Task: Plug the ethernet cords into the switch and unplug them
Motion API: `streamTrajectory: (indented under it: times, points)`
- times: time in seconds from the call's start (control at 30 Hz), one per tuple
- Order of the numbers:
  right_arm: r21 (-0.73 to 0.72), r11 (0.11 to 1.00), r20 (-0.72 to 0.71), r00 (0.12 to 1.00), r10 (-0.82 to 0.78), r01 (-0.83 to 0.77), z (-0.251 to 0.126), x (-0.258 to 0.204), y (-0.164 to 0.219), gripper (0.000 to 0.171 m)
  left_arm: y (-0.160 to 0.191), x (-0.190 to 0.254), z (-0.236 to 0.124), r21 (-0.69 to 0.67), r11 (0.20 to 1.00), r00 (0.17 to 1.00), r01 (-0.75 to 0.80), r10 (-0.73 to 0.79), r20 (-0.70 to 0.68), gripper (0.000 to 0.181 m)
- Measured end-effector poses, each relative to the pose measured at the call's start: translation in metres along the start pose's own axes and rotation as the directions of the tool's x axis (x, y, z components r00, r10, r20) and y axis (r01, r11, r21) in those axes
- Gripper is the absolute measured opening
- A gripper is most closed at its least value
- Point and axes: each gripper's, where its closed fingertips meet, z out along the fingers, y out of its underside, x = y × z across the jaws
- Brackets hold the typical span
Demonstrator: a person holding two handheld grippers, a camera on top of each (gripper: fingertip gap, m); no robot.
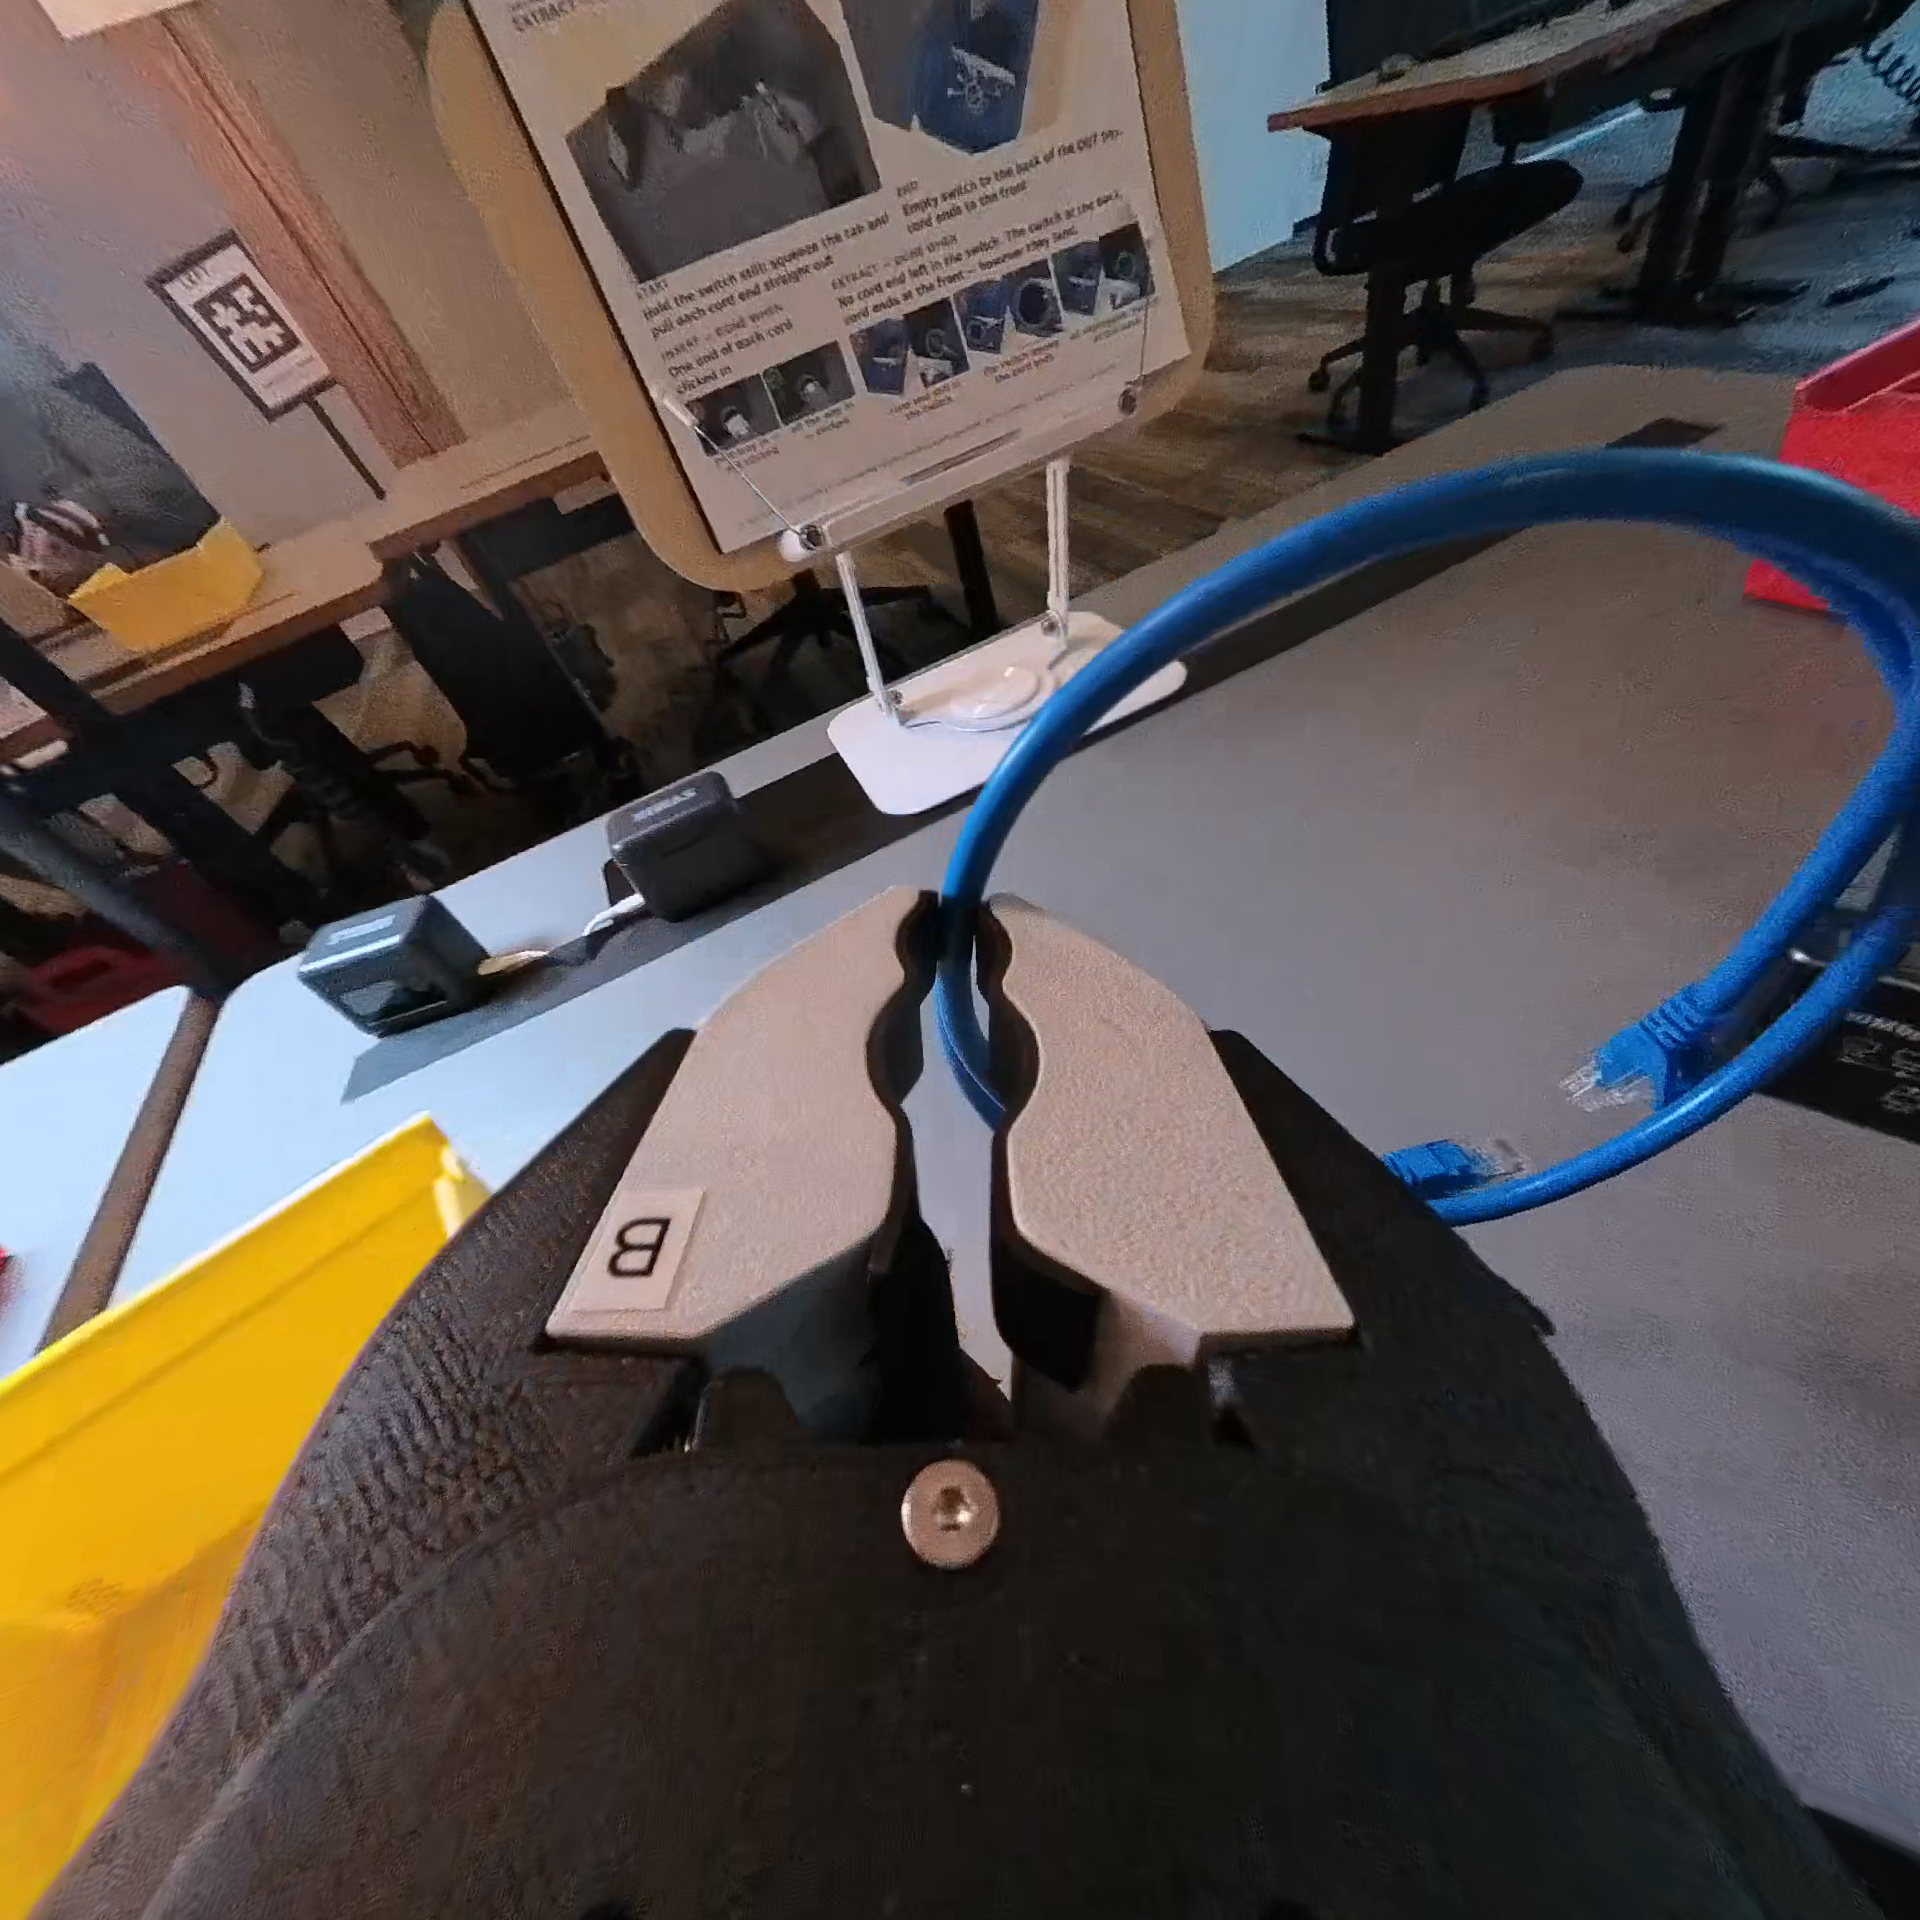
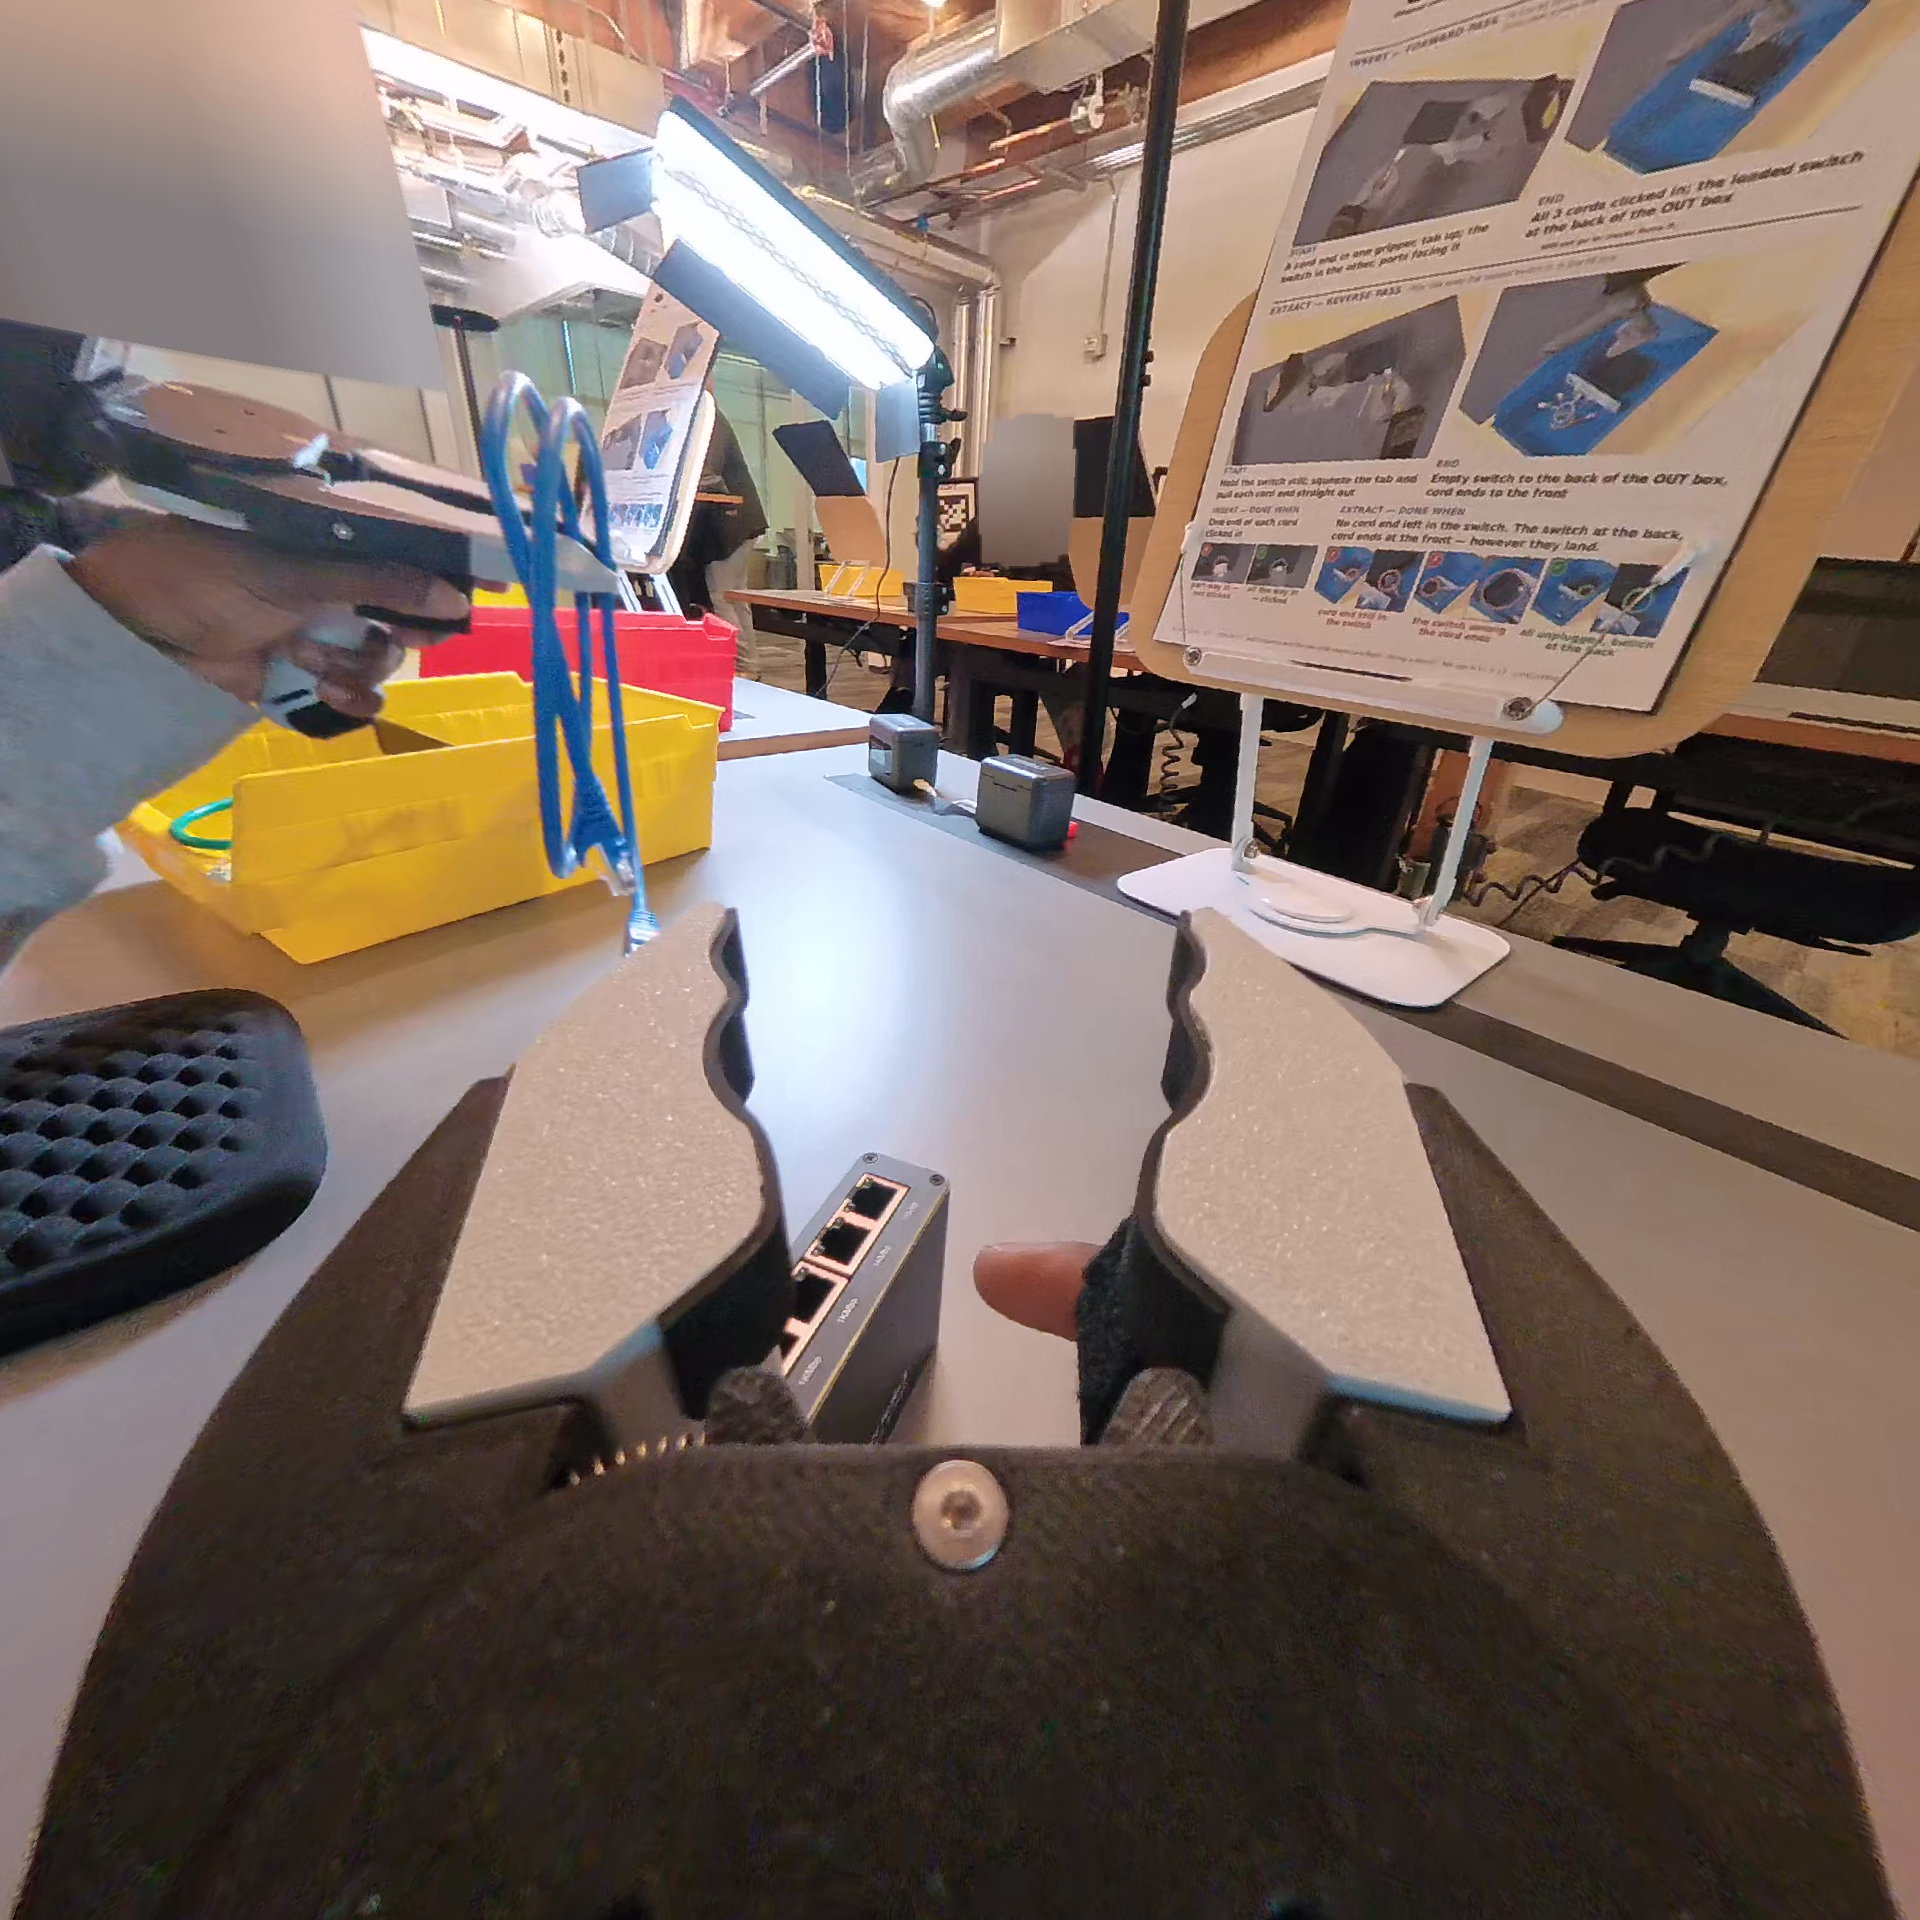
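Note:
My left gripper [image 1: 961, 914] is shut on a blue ethernet cord [image 1: 1455, 520]. The cord loops off to the right, and both its plugs [image 1: 1621, 1070] hang free above the grey table [image 1: 1351, 831]. In the right wrist view the left gripper [image 2: 582, 566] is up at the left, with the cord [image 2: 561, 644] dangling from it. My right gripper [image 2: 956, 935] is open and empty. The dark switch [image 2: 873, 1288] lies low between its fingers, close to the left one, with its ports showing and empty. A person's fingertip [image 2: 1029, 1283] shows beside the right finger.
A yellow bin [image 2: 436, 821] holding a green cord stands at the left, with a red bin [image 2: 623, 644] behind it. A black perforated pad [image 2: 135, 1143] lies at the near left. Two small dark cubes [image 2: 1023, 800] and an instruction-sheet stand [image 2: 1320, 914] line the table's far edge.

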Motion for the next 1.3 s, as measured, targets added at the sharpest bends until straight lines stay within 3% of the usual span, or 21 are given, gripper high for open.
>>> streamTrajectory:
  times: [0.27,0.5,0.73,0.87,1.07,1.3]
  points:
    - [-0.005,0.999,0.097,0.995,0.034,-0.034,0.004,-0.021,-0.01,0.075,0.011,0.033,0.02,0.07,0.96,0.954,0.272,-0.259,-0.151,0.007]
    - [-0.054,0.997,0.284,0.956,0.065,-0.052,0.029,-0.083,-0.02,0.07,0.01,0.048,0.021,0.089,0.896,0.869,0.435,-0.393,-0.3,0.007]
    - [-0.148,0.989,0.373,0.927,0.031,0.027,0.06,-0.132,0.0,0.056,0.013,0.063,0.024,0.078,0.899,0.859,0.431,-0.382,-0.341,0.007]
    - [-0.107,0.994,0.337,0.942,0.008,0.029,0.06,-0.128,0.001,0.008,0.015,0.073,0.028,0.084,0.919,0.877,0.385,-0.335,-0.345,0.008]
    - [-0.045,0.996,0.346,0.934,0.086,-0.075,0.055,-0.116,-0.011,0.006,0.007,0.079,0.024,0.145,0.892,0.845,0.428,-0.338,-0.415,0.01]
    - [-0.021,0.982,0.38,0.907,0.181,-0.187,0.051,-0.11,-0.017,0.005,-0.002,0.064,0.014,0.256,0.872,0.865,0.418,-0.296,-0.405,0.034]
